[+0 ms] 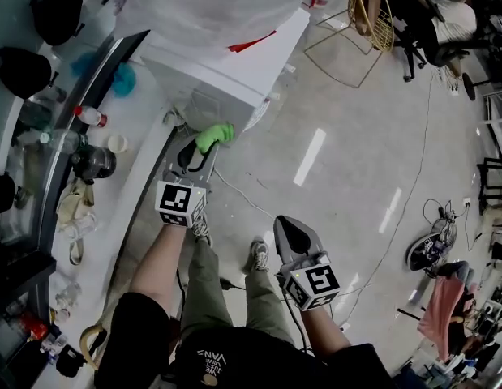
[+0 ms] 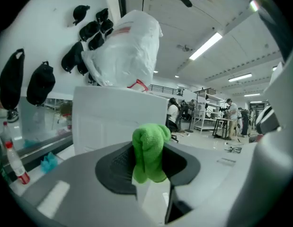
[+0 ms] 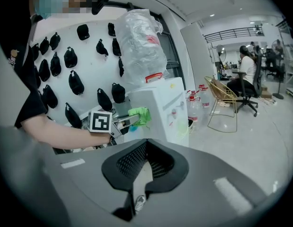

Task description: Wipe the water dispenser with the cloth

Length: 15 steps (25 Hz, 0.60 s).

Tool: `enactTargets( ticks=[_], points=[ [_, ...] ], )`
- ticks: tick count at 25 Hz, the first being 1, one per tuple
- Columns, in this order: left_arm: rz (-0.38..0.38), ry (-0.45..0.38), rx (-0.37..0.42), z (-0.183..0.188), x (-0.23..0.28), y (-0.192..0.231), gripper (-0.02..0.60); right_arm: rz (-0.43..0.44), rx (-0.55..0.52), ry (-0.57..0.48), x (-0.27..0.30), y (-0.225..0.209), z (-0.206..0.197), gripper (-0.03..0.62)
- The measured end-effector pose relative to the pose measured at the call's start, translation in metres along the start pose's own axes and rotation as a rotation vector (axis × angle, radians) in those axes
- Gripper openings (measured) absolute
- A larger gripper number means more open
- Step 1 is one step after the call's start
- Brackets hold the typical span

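Green cloth [image 2: 150, 151] bunched, clamped in left gripper [image 2: 150, 162] jaws, just beside upright white water dispenser [image 2: 119, 119]

this is a big open workshop-and-office hall: a glossy pale floor [image 1: 356, 128] runs far back under long ceiling strip lights [image 2: 210, 45] to metal shelving racks [image 2: 206, 113] and work tables where people stand. a person sits on a wheeled office chair [image 3: 246, 94], loose cables [image 1: 439, 211] trail on the floor, and rows of black caps [image 3: 75, 83] hang on the white wall beside a water dispenser [image 3: 160, 109] with spare bottles [image 3: 202, 100].
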<state>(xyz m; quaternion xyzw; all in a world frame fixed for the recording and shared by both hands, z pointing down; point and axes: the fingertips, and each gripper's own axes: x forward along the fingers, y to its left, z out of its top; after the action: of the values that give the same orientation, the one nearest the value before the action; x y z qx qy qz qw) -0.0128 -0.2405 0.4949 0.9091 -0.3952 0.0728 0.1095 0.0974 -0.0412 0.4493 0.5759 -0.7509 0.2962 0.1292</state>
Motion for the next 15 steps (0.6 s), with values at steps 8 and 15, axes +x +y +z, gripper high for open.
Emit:
enactTargets(
  ticks=[8, 15],
  points=[
    [-0.052, -0.016, 0.011, -0.010, 0.034, -0.035, 0.135, 0.019, -0.005, 0.011, -0.005, 0.002, -0.012, 0.006],
    [0.002, -0.026, 0.005, 0.000, 0.048, -0.009, 0.135, 0.022, 0.000, 0.015, -0.001, 0.010, -0.013, 0.006]
  ],
)
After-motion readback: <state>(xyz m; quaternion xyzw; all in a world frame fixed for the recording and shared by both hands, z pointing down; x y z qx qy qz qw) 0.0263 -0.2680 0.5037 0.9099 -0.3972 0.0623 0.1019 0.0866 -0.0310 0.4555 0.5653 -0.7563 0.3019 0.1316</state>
